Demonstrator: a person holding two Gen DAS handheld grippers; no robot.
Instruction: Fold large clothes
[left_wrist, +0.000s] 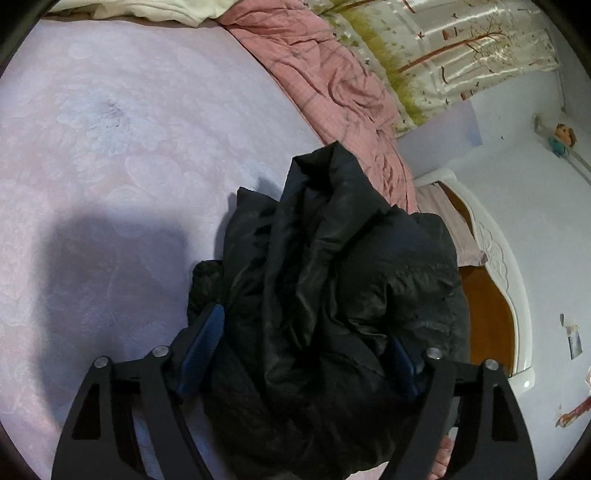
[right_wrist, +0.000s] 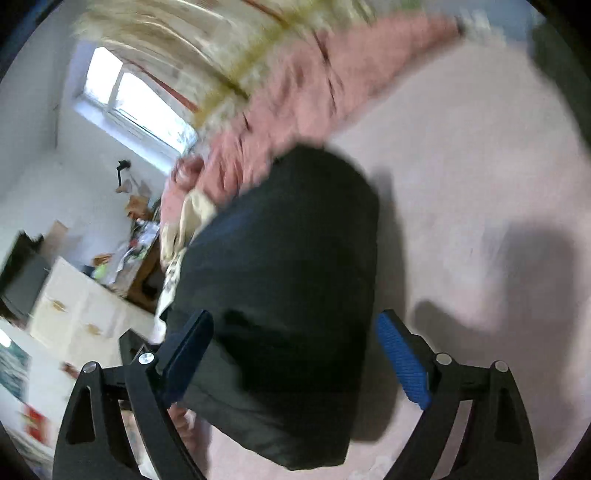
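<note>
A bulky black padded jacket (left_wrist: 332, 258) lies bunched up on the pale pink bed sheet (left_wrist: 110, 147). In the left wrist view my left gripper (left_wrist: 306, 328) stands open around its near end, with the fabric bulging between the blue pads (left_wrist: 203, 350) and hiding most of the right one. The blurred right wrist view shows the jacket (right_wrist: 280, 251) as a smoother dark roll. My right gripper (right_wrist: 295, 315) is open astride it: the left finger lies against the cloth, and the right blue pad (right_wrist: 402, 362) stands clear over the sheet (right_wrist: 461, 184).
A rumpled pink quilt (left_wrist: 332, 74) lies along the bed's far side, below a patterned curtain (left_wrist: 443, 44). The white bed end (left_wrist: 495, 251) borders the right. A person's toes (left_wrist: 443, 458) show below. A white cabinet (right_wrist: 74, 306) and window (right_wrist: 125, 96) lie left.
</note>
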